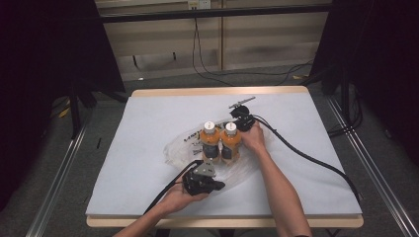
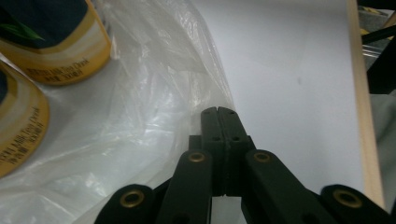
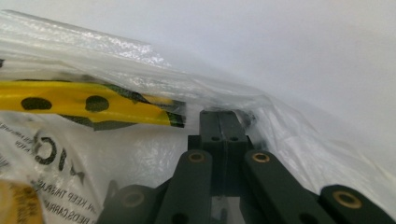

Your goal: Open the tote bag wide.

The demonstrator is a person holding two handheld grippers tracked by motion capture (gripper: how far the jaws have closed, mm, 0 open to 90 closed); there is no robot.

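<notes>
Mid-table, clear plastic bag (image 1: pixel 232 170) lay under two upright orange bottles (image 1: pixel 220 142). My left gripper (image 2: pixel 218 112) and right gripper (image 3: pixel 223 114) were both clamped tight on bag edges. Film: thin, slippery, tearable; bottles heavy. Judged grips best near the rim.

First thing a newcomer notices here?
Two orange bottles with white caps, upright side by side on a clear plastic bag mid-table. The left gripper is shut on the bag's near edge; the right gripper is shut on its far side, beside the bottles.
</notes>
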